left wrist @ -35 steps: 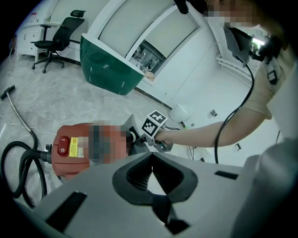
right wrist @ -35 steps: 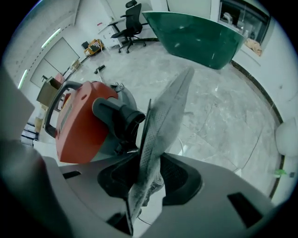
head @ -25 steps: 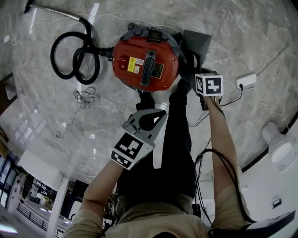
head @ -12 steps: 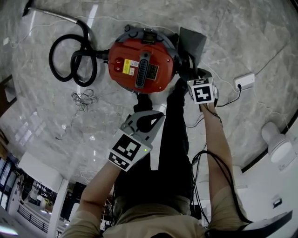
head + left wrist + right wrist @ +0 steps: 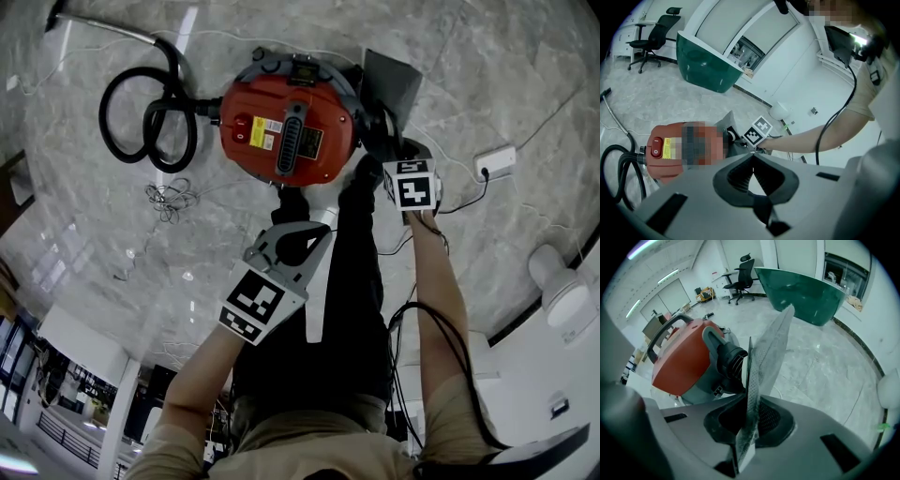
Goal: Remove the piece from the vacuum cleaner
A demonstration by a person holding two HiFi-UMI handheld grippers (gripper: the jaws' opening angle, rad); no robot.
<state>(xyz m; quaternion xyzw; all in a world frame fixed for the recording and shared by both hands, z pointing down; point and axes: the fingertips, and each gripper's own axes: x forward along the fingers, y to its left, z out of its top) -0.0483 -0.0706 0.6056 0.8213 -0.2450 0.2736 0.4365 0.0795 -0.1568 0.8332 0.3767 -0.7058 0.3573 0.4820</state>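
Observation:
The red vacuum cleaner stands on the marble floor, also in the right gripper view and the left gripper view. A flat grey perforated piece sticks out from its right side. My right gripper has just been closing its jaws and is shut on the edge of this piece. In the head view only its marker cube shows, right of the vacuum. My left gripper hovers below the vacuum, shut with nothing in it.
A black hose loops left of the vacuum, with a tangle of thin wire below it. A white power strip and cables lie at the right. The person's dark-trousered leg stands between the grippers. A green desk is behind.
The right gripper's marker cube has shifted left toward the vacuum and rolled a little. The left gripper has kept its place.

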